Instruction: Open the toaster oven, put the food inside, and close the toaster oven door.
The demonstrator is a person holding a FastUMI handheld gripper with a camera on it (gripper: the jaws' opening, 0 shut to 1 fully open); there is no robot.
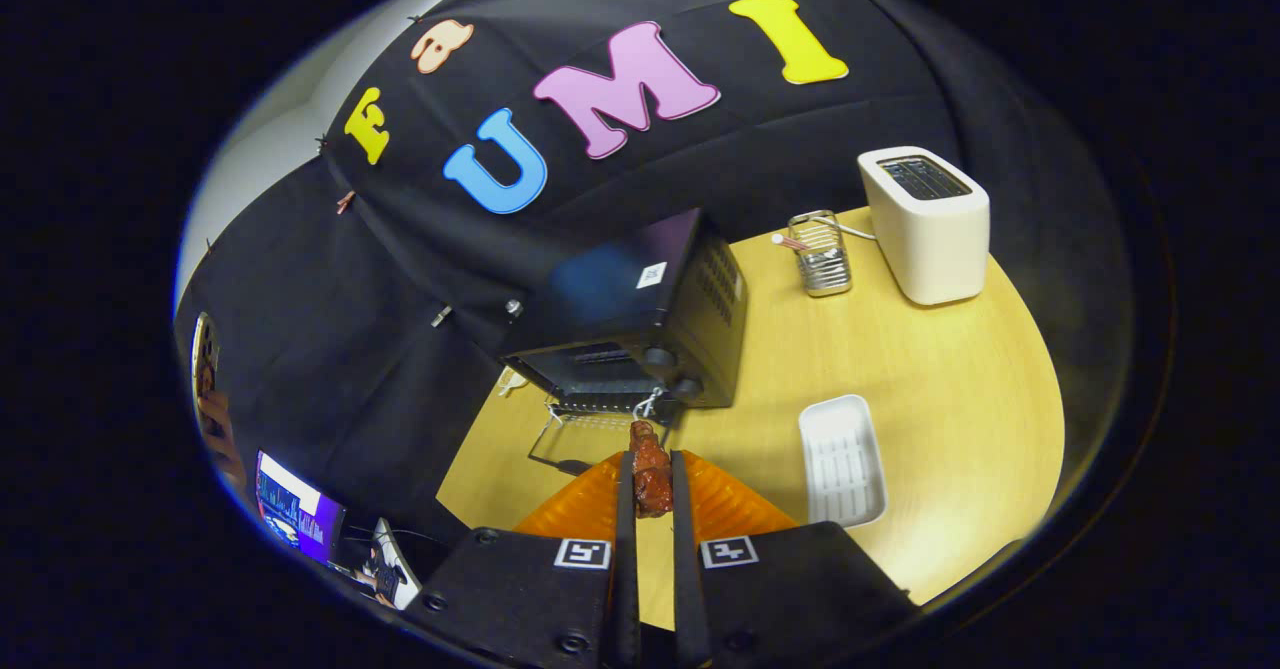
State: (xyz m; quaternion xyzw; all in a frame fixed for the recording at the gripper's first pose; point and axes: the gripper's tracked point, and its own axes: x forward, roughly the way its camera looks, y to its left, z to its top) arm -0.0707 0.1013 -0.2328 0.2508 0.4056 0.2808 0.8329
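Observation:
A black toaster oven [640,319] stands on the wooden table [930,379] just beyond my fingers. Its glass door [580,439] hangs open and folded down toward me, with a wire rack visible in the cavity. My gripper [652,474] is shut on a piece of reddish-brown glazed food [650,471], which sticks out past the fingertips and points at the oven's opening. The food hangs in the air above the table, a short way in front of the open door.
A white ribbed tray [842,461] lies on the table to the right of my fingers. Farther back stand a white slot toaster [925,221] and a metal wire holder [822,252]. A laptop [300,519] sits low beside the table.

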